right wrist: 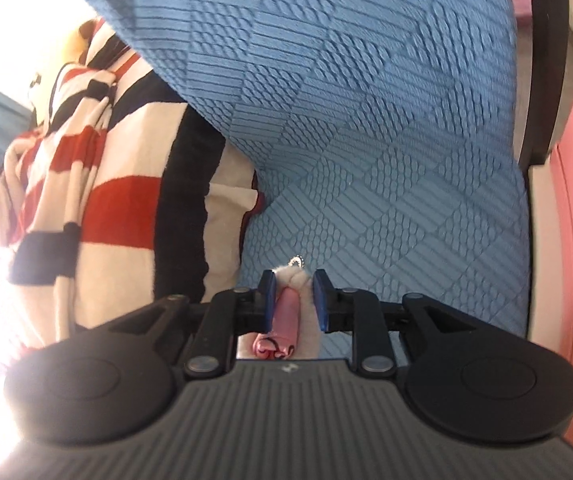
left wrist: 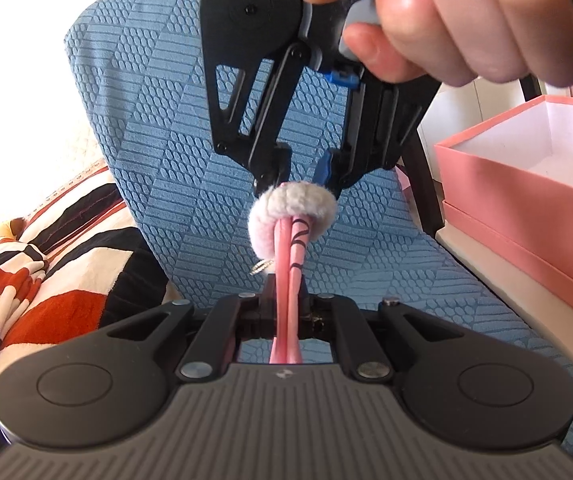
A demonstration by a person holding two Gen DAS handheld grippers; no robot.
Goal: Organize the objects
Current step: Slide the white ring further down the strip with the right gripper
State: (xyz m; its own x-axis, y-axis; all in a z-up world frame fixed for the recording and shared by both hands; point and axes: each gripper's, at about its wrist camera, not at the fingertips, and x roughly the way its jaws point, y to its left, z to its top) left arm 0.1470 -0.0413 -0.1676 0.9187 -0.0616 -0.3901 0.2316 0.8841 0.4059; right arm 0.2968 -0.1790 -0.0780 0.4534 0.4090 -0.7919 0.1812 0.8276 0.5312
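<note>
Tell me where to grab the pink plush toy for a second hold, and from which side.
Take the fluffy white ring at its far end, coming from above. It is the thickest, softest part and stands clear beyond the left tool, which pinches the thin pink strips. The right tool already straddles that ring.

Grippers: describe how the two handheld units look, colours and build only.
Both match: left gripper and right gripper have grey ribbed bodies, black linkage arms with round black discs and silver rivets. The right gripper's jaws carry blue pads. A bare hand holds it; no sleeve shows.

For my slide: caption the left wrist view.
Both grippers hold a pink plush keychain over a blue chair.
</note>
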